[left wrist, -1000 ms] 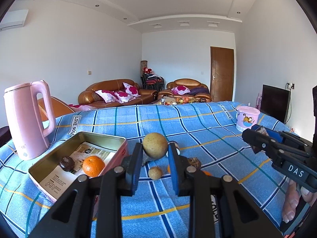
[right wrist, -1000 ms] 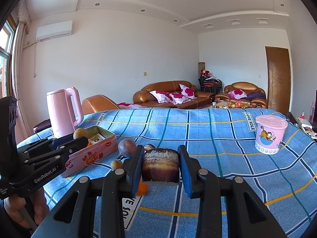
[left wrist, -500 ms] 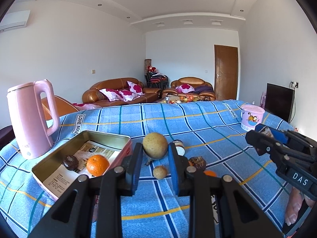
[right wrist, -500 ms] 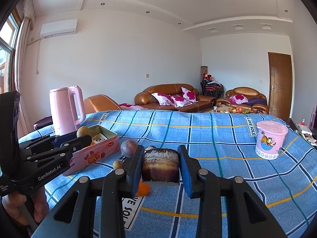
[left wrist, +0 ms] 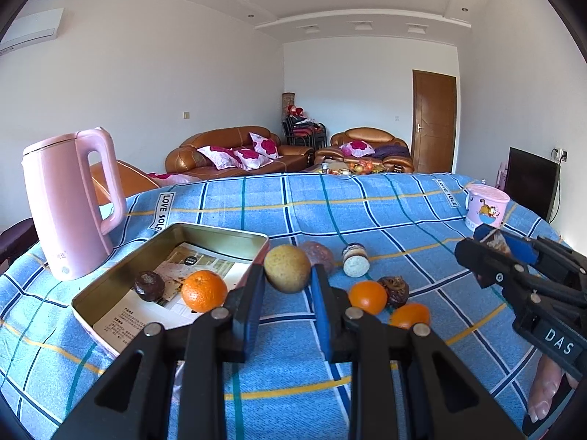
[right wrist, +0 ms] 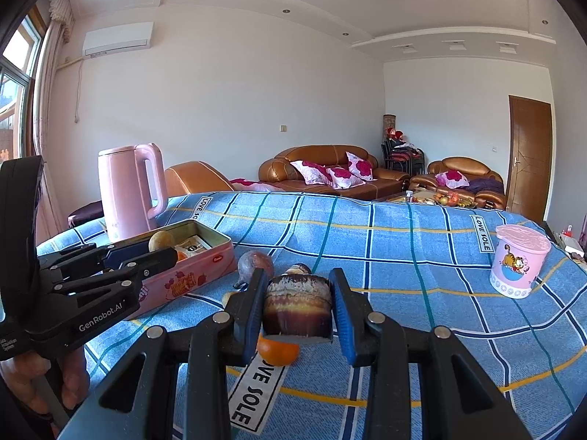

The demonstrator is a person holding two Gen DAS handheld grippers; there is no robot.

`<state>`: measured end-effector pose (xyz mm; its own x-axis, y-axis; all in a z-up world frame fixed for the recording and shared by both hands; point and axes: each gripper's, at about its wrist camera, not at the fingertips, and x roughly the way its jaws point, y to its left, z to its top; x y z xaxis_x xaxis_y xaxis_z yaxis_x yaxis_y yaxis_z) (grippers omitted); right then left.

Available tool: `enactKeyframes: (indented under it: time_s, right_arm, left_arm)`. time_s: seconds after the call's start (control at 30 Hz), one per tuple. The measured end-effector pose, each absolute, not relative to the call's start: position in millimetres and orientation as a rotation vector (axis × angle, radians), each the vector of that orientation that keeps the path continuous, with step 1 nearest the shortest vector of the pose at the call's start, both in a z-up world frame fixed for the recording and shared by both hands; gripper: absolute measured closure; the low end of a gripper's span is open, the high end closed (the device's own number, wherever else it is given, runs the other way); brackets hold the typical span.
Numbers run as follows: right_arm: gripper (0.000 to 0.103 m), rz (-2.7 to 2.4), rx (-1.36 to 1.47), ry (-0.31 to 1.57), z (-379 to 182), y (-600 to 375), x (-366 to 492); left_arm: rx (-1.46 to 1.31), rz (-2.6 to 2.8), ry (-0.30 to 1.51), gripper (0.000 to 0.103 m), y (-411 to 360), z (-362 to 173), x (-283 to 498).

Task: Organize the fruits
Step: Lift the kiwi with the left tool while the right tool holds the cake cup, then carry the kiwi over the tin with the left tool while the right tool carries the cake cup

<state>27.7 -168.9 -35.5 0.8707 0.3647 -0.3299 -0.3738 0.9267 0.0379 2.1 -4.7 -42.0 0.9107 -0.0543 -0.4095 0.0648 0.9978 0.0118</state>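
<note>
tablecloth [right wrist: 403, 242]; orange [right wrist: 277, 352] half-hidden under claw [right wrist: 298, 306]

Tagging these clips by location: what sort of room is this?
Most likely a home living room: brown leather sofas with flowered cushions, a wooden door, a television, and a table under a blue checked cloth.

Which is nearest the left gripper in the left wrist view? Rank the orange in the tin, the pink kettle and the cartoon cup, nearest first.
1. Orange in the tin: just left of the left gripper, in the tin's near end.
2. Pink kettle: farther left, beyond the tin.
3. Cartoon cup: far right, toward the cloth's back edge.
</note>
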Motion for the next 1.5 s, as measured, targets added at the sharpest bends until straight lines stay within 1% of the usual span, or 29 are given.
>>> enactKeyframes:
  time_s: [0.83, 1.5]
  right_arm:
    - [0.066, 0.564, -0.117, 0.313, -8, -78, 46]
    - [0.066, 0.671, -0.105, 0.367, -9, -26, 72]
  left_arm:
    - [0.019, 0.091, 0.444, 0.076, 65, -32, 16]
    - [0.021, 0.143, 0.533, 0.076, 107, -48, 42]
